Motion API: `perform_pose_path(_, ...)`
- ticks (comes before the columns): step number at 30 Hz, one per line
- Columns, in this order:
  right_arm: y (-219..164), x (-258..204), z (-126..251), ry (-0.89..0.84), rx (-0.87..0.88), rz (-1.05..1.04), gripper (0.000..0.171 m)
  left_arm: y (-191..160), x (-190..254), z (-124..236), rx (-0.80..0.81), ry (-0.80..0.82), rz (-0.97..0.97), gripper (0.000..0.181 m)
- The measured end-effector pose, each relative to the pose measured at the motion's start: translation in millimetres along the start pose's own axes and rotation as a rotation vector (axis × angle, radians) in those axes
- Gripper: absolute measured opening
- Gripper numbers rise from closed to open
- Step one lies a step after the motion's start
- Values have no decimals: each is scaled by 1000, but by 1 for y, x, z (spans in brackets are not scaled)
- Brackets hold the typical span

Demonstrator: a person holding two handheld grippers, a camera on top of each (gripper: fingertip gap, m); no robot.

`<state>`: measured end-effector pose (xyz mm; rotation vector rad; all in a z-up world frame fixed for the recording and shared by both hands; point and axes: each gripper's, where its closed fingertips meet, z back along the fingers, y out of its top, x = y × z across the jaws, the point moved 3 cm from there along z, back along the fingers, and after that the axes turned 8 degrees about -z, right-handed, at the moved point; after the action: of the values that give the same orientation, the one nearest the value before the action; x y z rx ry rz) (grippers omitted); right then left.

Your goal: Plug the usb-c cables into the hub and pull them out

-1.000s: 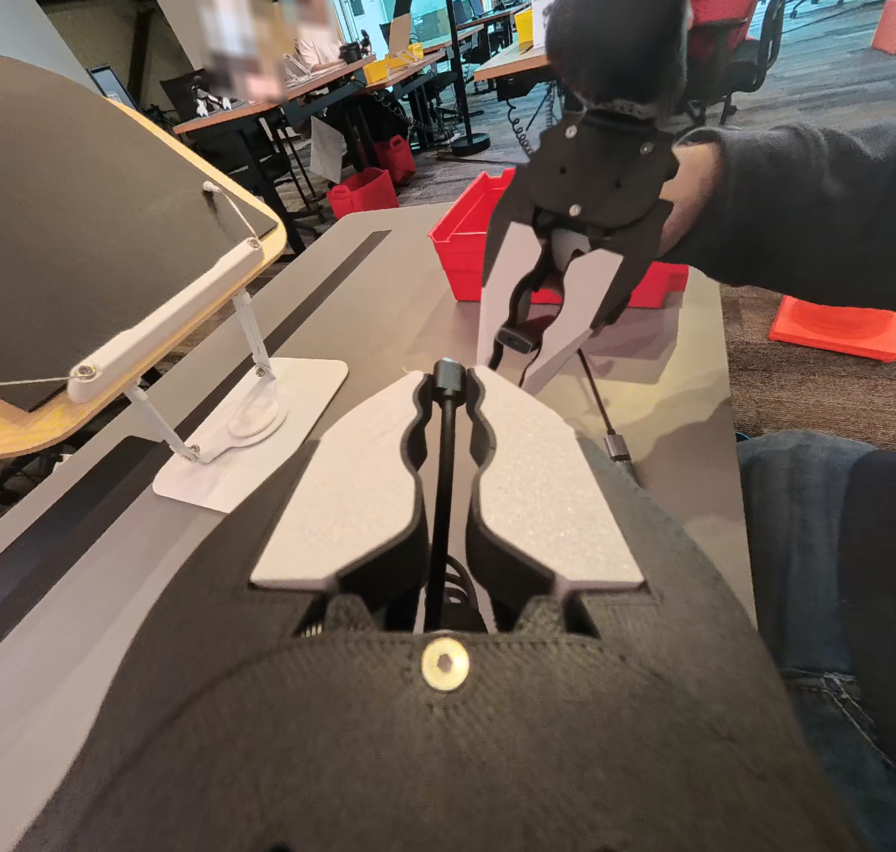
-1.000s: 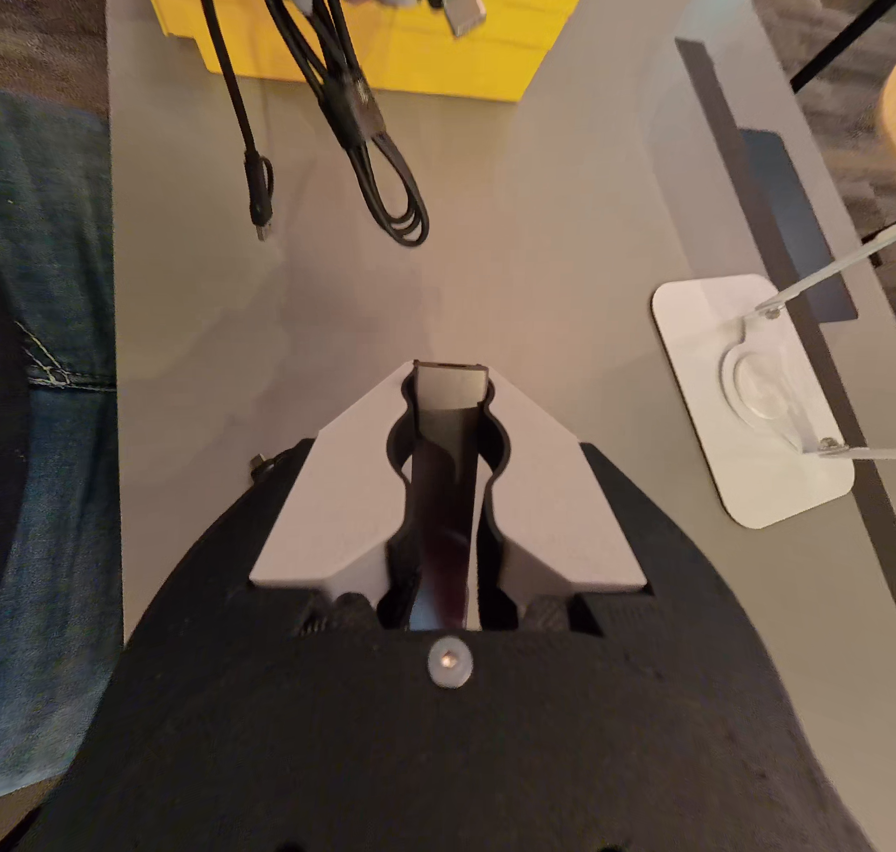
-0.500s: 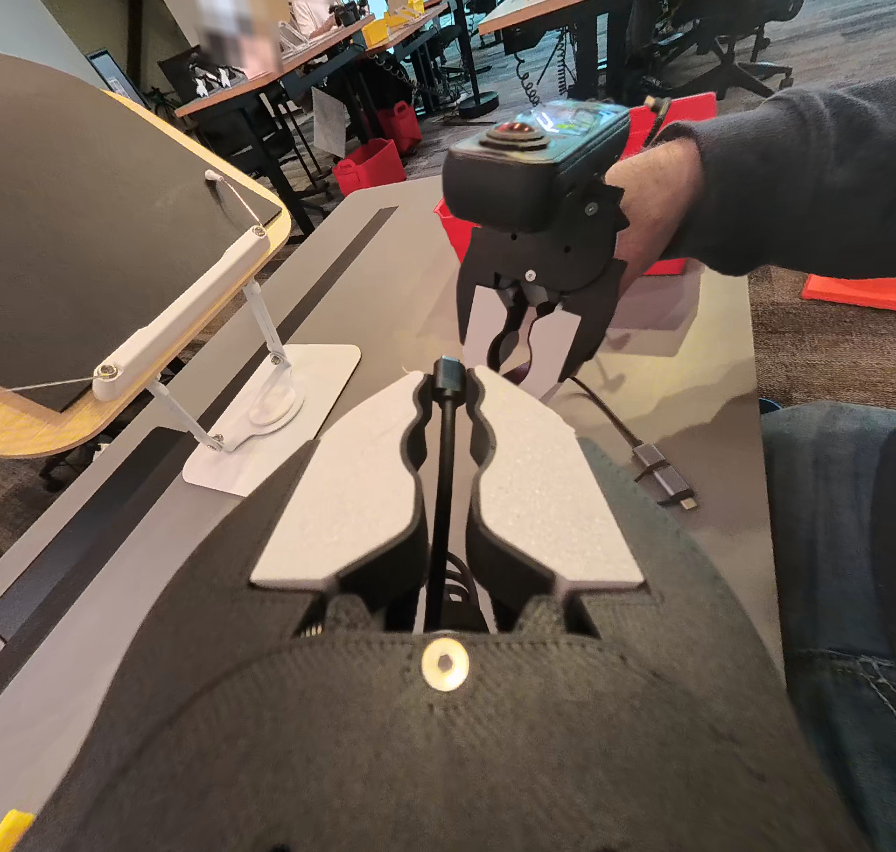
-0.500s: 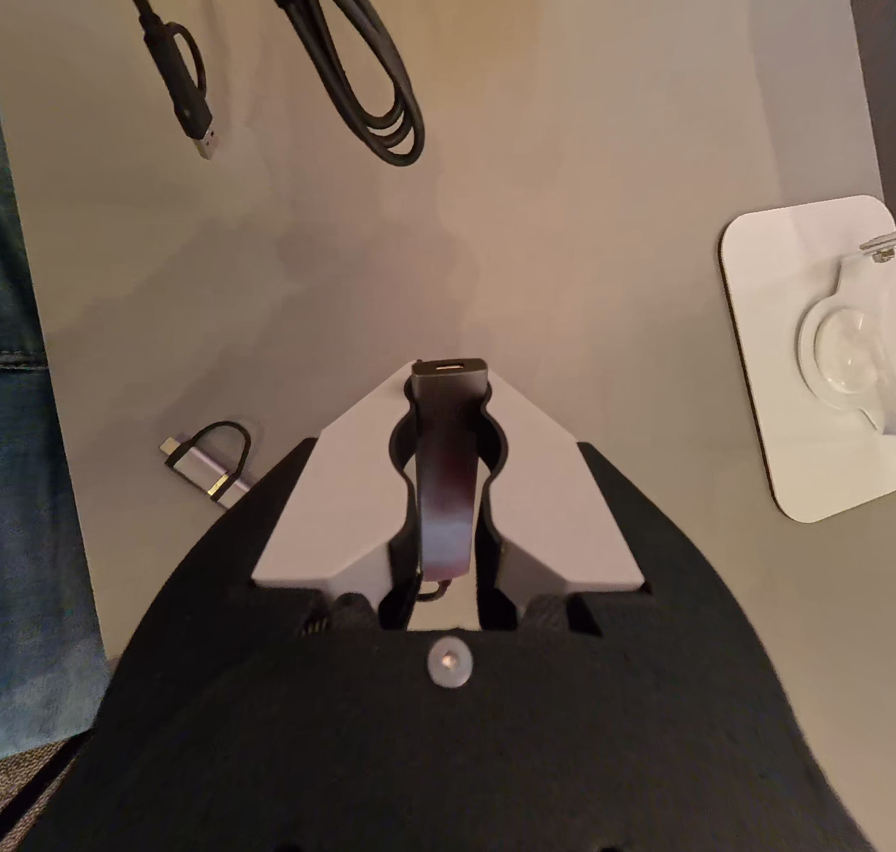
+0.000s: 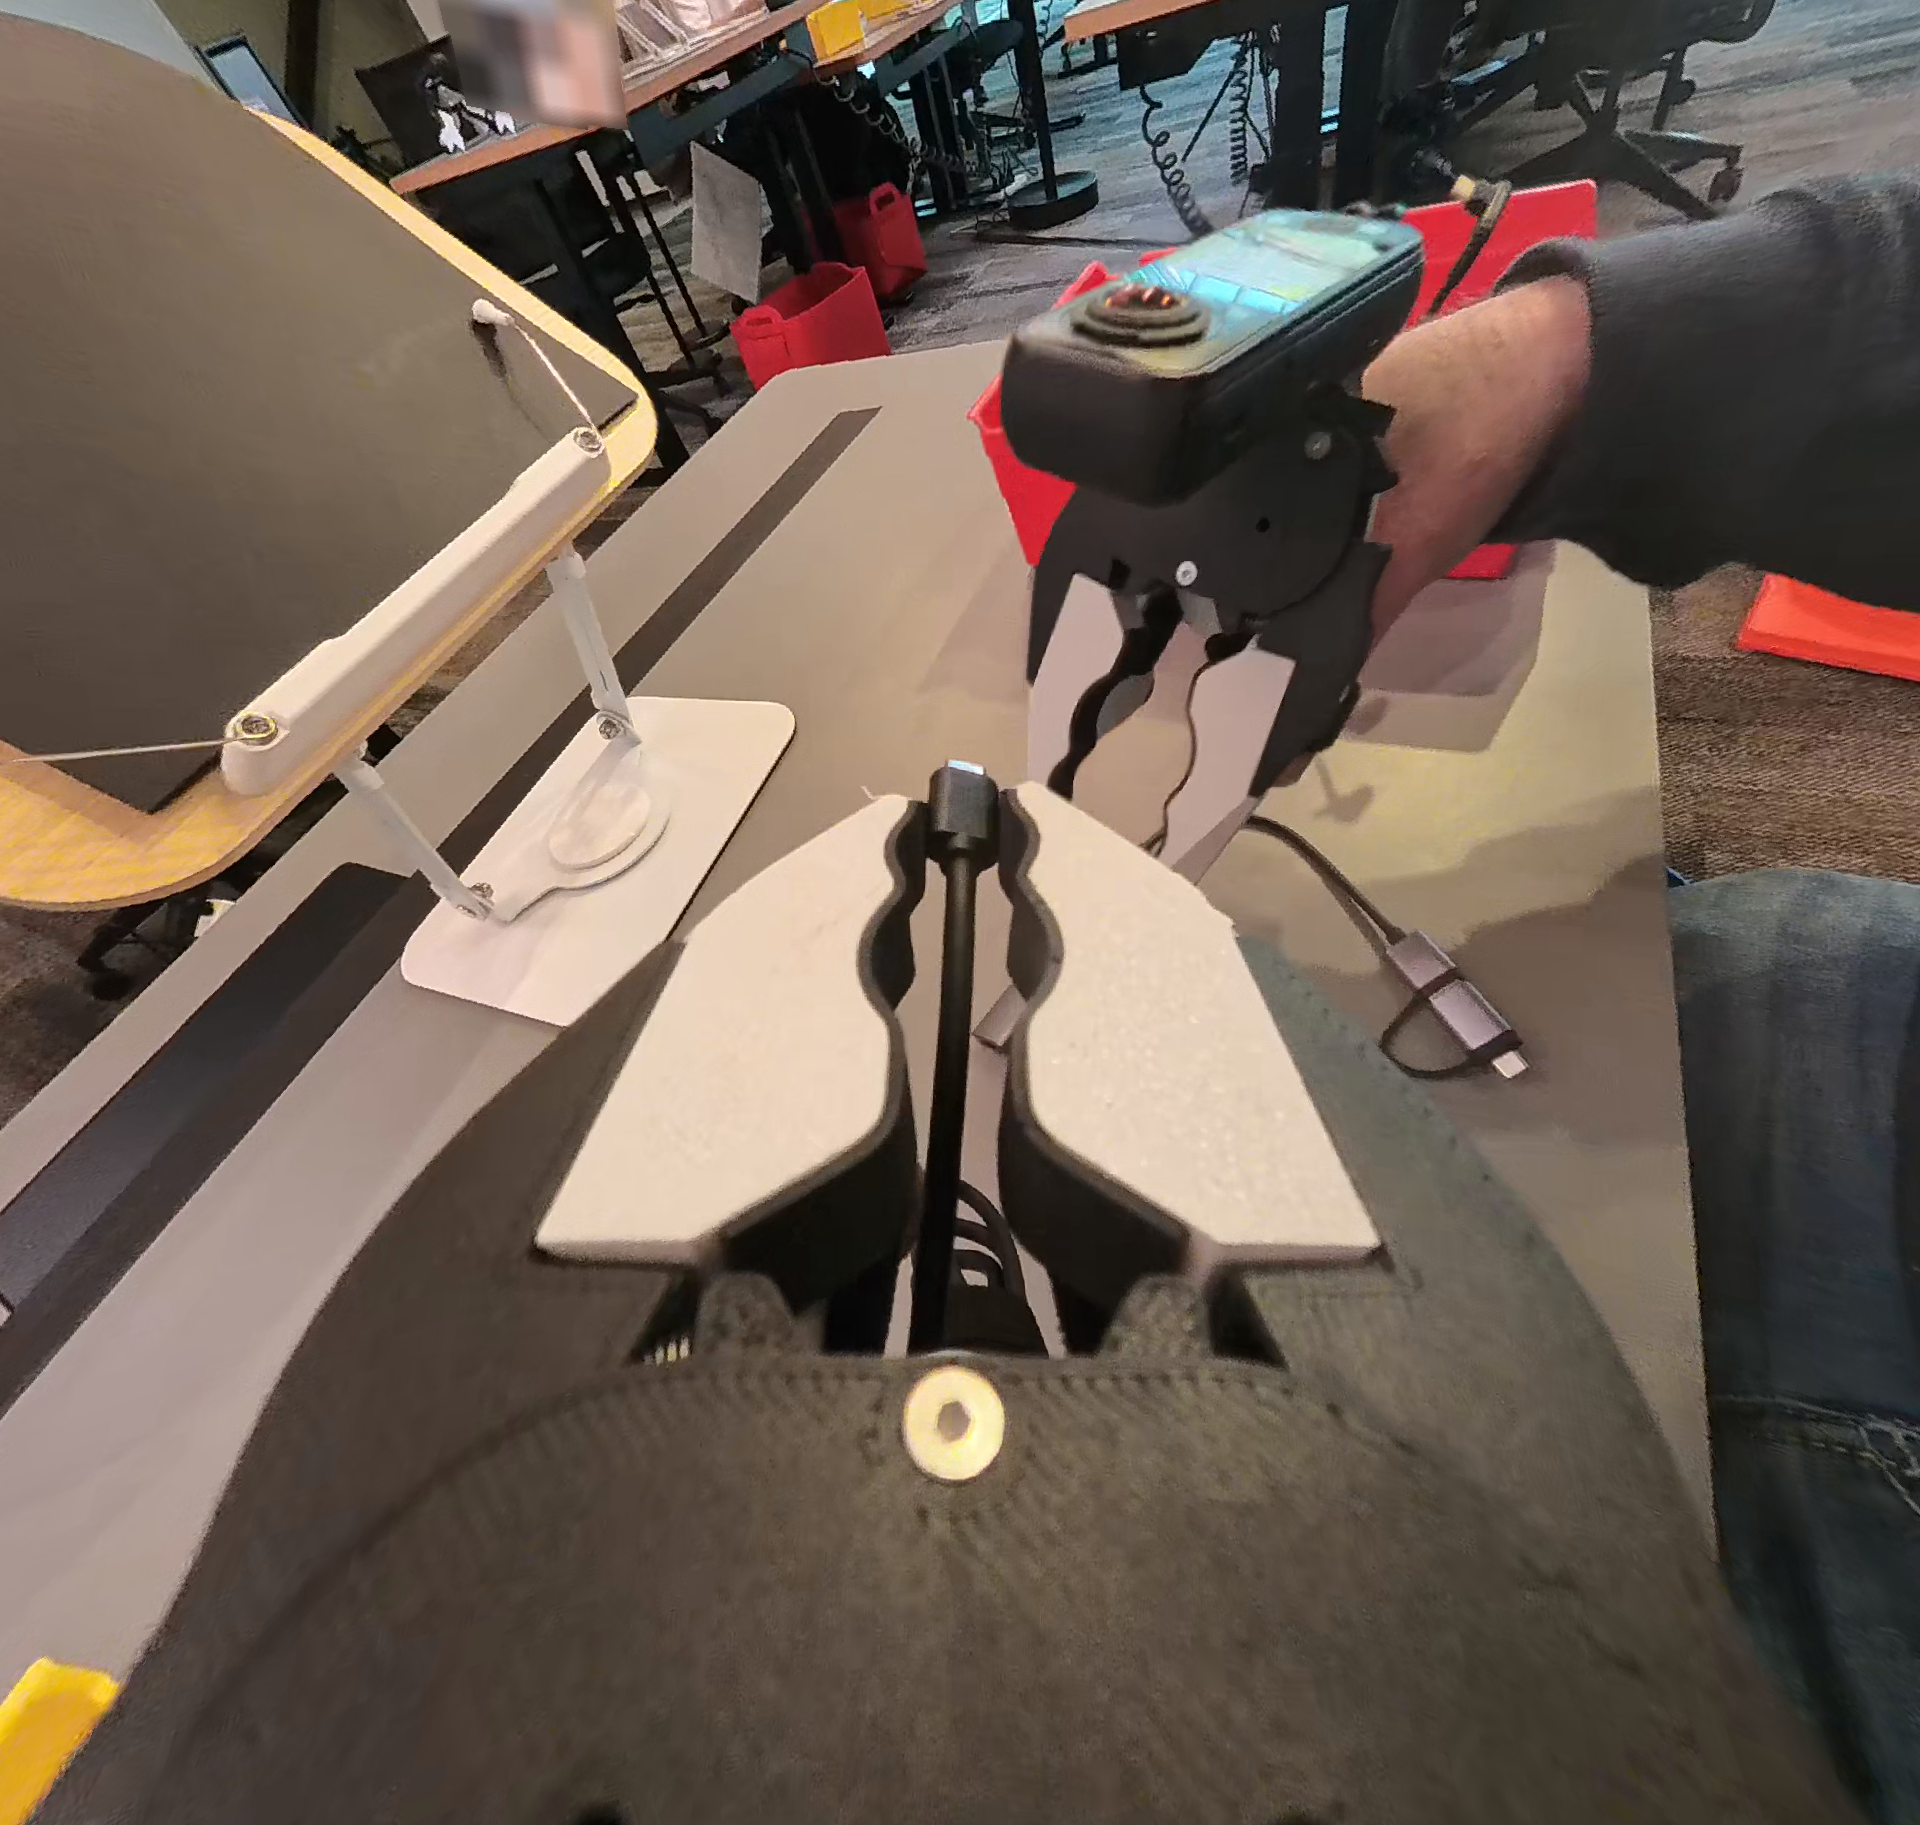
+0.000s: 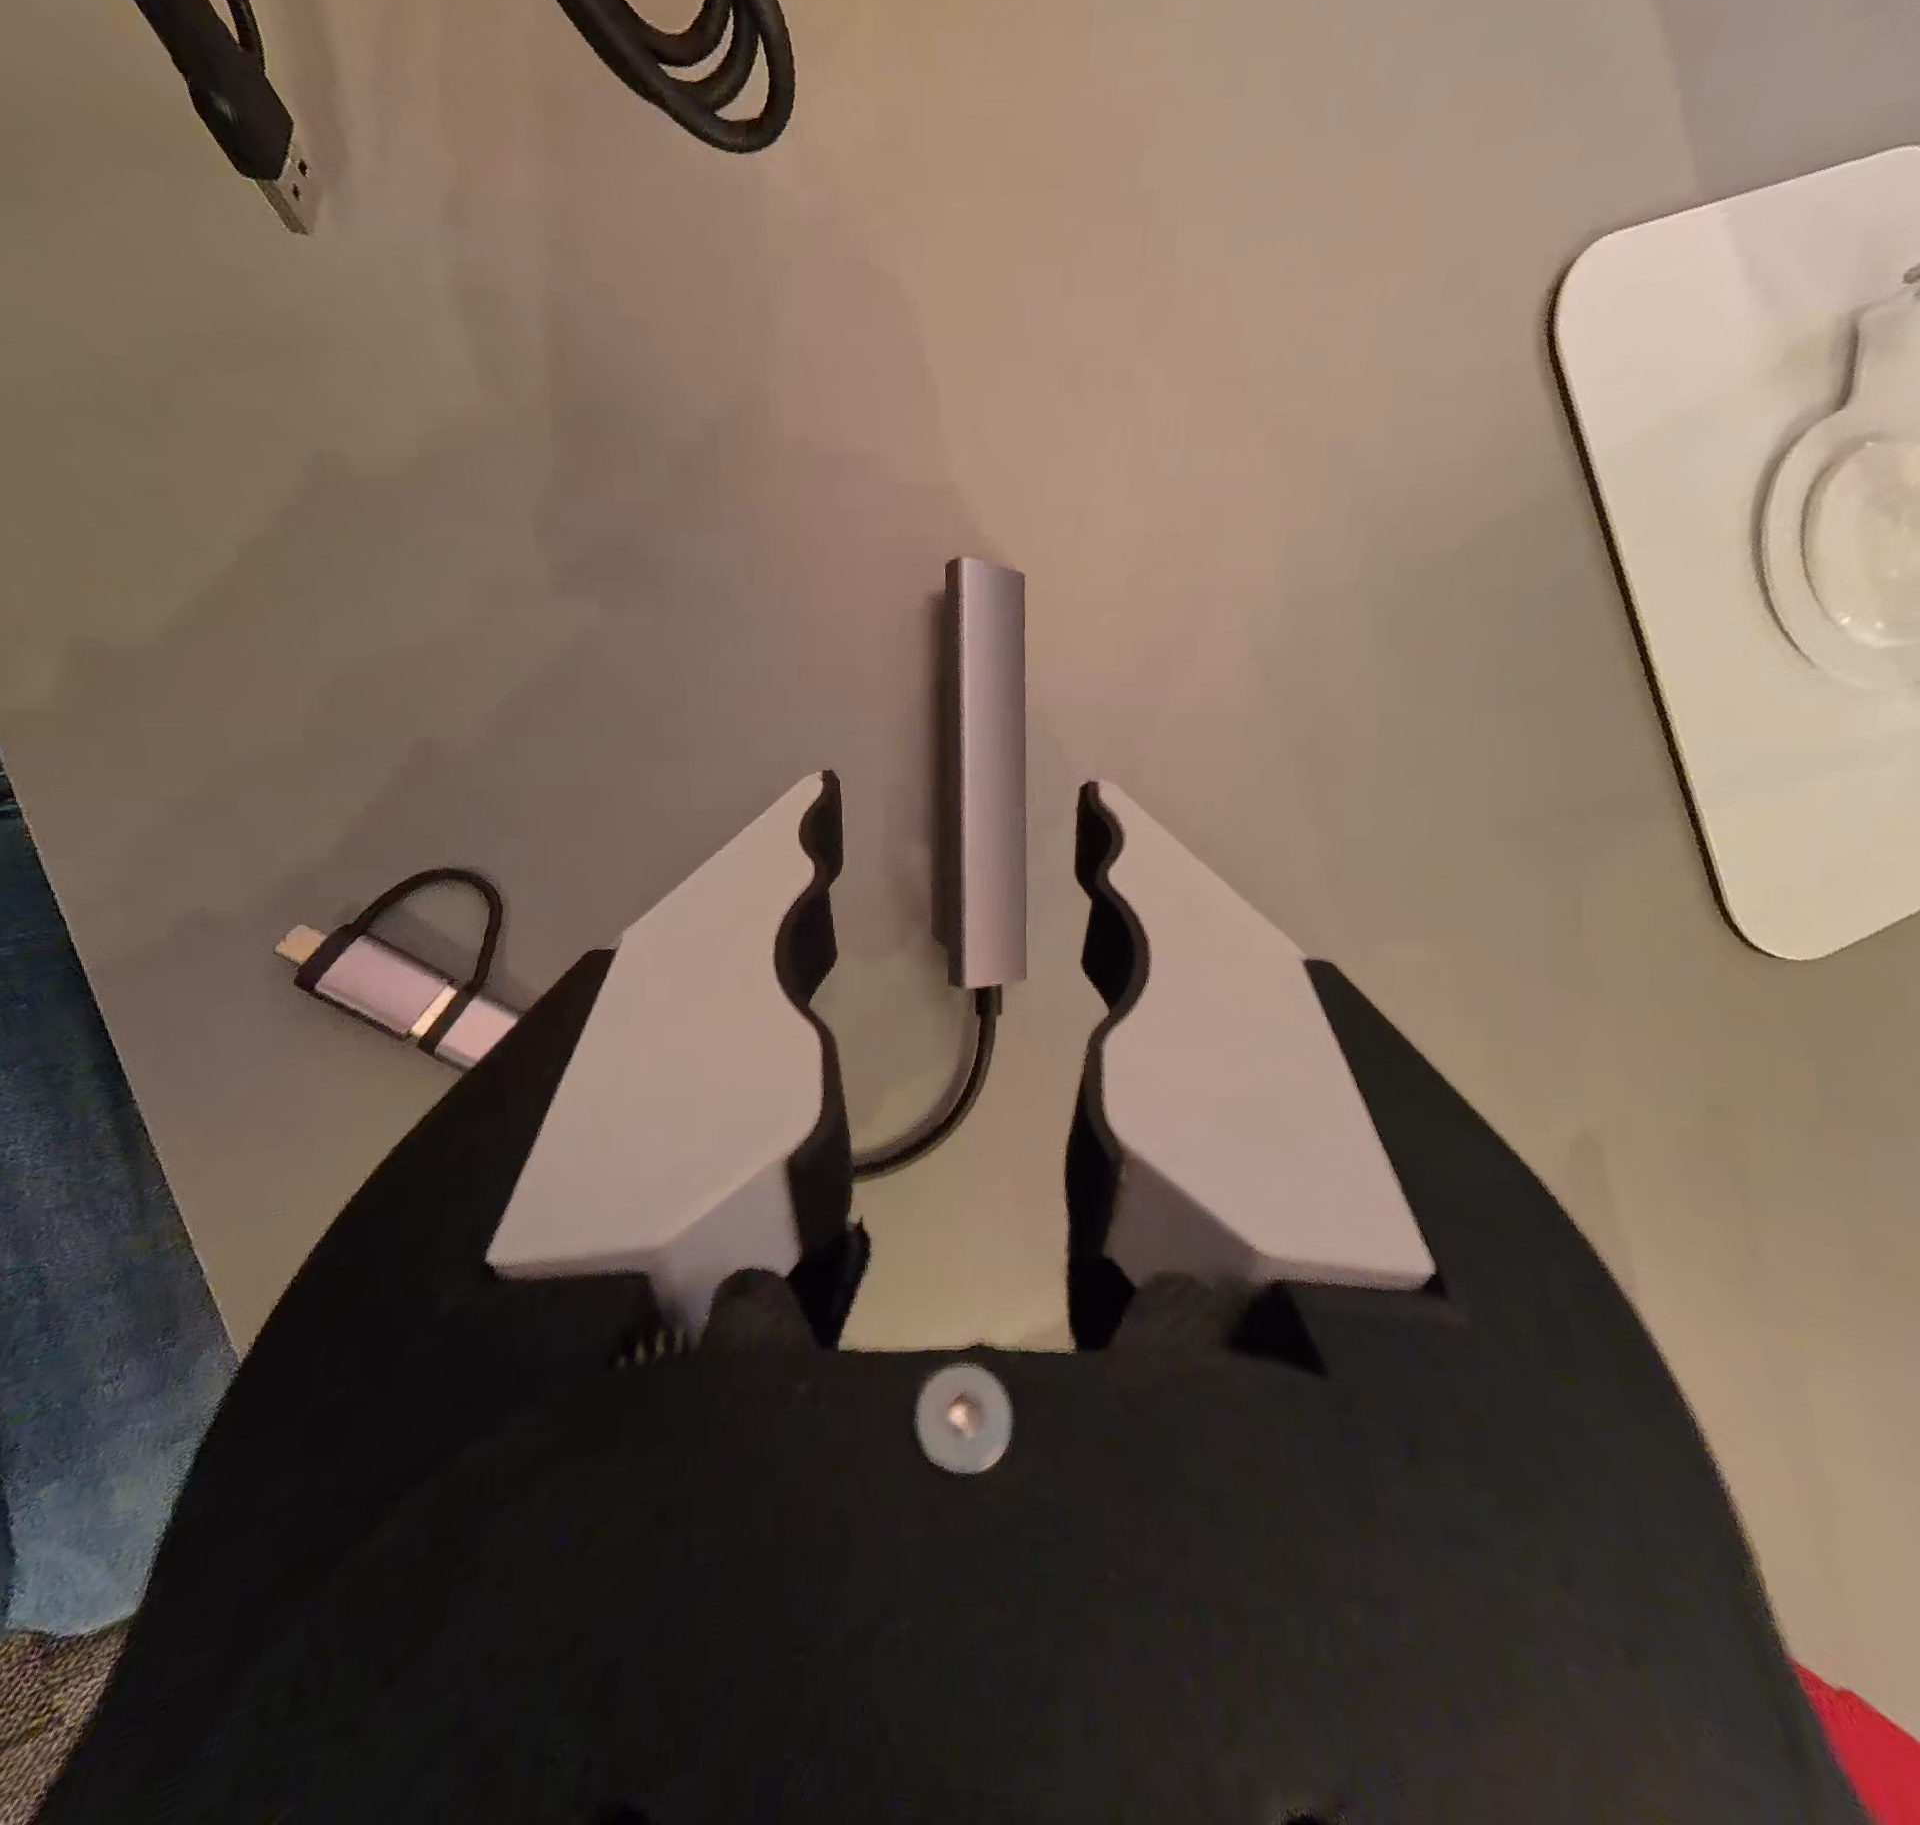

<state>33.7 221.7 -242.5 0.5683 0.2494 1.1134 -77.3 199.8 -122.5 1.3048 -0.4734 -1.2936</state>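
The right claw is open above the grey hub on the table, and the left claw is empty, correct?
Not quite. The left claw is shut on a black cable plug, as the left wrist view shows. The right claw is open above the grey hub.

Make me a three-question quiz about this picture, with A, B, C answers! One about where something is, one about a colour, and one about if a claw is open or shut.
1. Where is the hub?
A. Lying on the table
B. In the red bin
C. On the white stand base

2. What colour is the cable plug in the left gripper?
A. Yellow
B. Black
C. White

3. How is the right gripper?
A. Shut on the hub
B. Shut on a cable
C. Open

Answers:
1 A, the hub rests flat on the table between the spread fingers.
2 B, the clamped plug is black.
3 C, a wide gap shows and nothing is held.
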Motion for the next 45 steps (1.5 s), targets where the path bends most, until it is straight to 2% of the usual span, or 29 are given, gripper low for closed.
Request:
perform_pose_path(17, -17, 15, 15, -60, -22, -37, 61, -10, -6, 0, -41, 20, 1, 13)
perform_pose_path(23, -26, 25, 20, -84, -24, -82, 59, -9, -16, 7, -25, 46, 19, 13)
perform_pose_path(27, -27, 32, 20, -101, 3, -99, 51, -8, -23, 11, 0, 71, 38, 13)
perform_pose_path(30, -30, 23, 12, -29, -6, -123, 48, -10, -23, 11, -9, 71, 38, 13)
perform_pose_path(33, -40, 14, -3, 17, -73, -123, 47, -12, -21, 10, -13, 63, 41, 13)
perform_pose_path(36, -55, 14, -22, -17, -164, -99, 40, -13, -19, 7, -14, 52, 42, 13)
perform_pose_path(38, -49, 13, -28, -12, -112, -119, 21, -14, -18, 5, -16, 54, 40, 13)
perform_pose_path(39, -48, 14, -31, -14, -107, -127, 18, -14, -18, 5, -17, 61, 40, 12)
perform_pose_path(45, -44, 18, -30, -39, -75, -136, 17, -13, -19, 5, -12, 77, 37, 12)
